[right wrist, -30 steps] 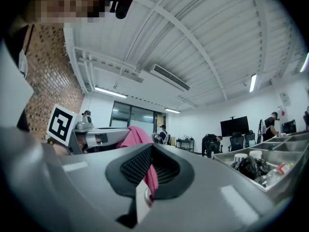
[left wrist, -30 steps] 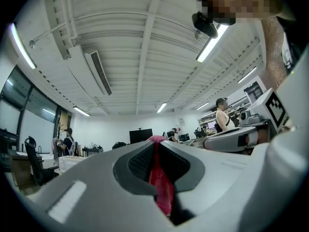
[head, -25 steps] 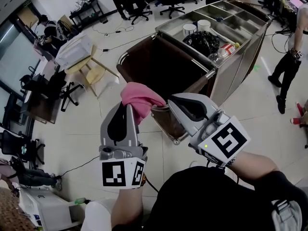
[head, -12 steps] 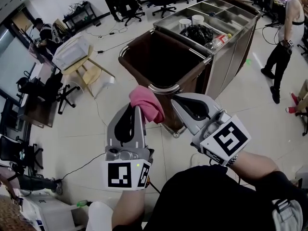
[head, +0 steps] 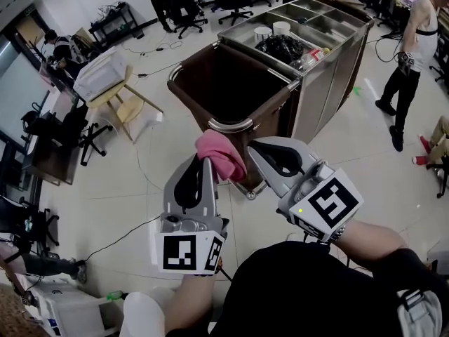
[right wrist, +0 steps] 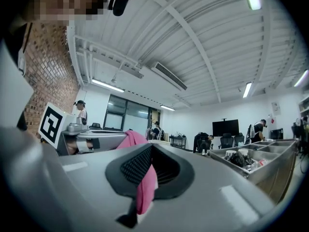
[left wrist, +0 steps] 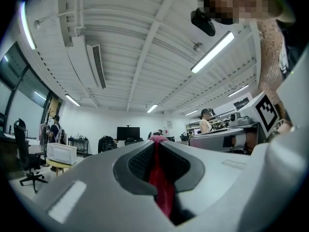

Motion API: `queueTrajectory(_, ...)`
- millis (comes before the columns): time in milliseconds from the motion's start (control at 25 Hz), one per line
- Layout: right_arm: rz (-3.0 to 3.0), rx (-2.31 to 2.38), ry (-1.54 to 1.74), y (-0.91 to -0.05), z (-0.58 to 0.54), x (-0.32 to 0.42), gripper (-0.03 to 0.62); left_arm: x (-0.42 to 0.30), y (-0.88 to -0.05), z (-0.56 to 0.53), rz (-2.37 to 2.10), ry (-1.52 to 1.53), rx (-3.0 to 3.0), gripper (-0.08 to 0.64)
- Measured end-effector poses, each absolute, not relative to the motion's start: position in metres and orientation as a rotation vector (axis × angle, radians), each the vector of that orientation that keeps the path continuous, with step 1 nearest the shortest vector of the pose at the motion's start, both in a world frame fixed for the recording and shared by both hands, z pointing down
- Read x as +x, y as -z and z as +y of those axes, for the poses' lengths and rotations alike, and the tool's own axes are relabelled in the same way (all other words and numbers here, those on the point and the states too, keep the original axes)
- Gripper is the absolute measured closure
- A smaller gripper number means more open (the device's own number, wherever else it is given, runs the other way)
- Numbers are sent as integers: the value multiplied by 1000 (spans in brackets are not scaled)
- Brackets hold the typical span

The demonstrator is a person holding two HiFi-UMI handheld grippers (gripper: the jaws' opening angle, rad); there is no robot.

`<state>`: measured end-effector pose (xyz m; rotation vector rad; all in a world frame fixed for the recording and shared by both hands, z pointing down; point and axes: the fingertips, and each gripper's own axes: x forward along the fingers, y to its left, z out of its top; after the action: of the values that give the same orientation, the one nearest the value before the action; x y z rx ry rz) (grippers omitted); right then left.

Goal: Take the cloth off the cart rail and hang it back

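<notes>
Here, the steel service cart with its brown bag stands ahead, its curved chrome rail running crosswise just beyond both tools. The left gripper and right gripper — the right nearer the rail — each clamp the bunched pink cloth, which spans the gap between them and appears off the rail.

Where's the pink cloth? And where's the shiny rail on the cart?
pink cloth [head: 219, 153]: head view, on its bunched middle.
cart rail [head: 231, 126]: head view, on the shiny curved bar at the cart's near end.
</notes>
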<state>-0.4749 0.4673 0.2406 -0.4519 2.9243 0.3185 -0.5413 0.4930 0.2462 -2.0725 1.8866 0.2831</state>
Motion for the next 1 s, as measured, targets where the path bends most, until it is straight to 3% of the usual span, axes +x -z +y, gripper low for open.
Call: queueTrajectory(1000,2950,-439,-251,-246,460,-452,592,-516,-259,480,1911,-259,-2085,535)
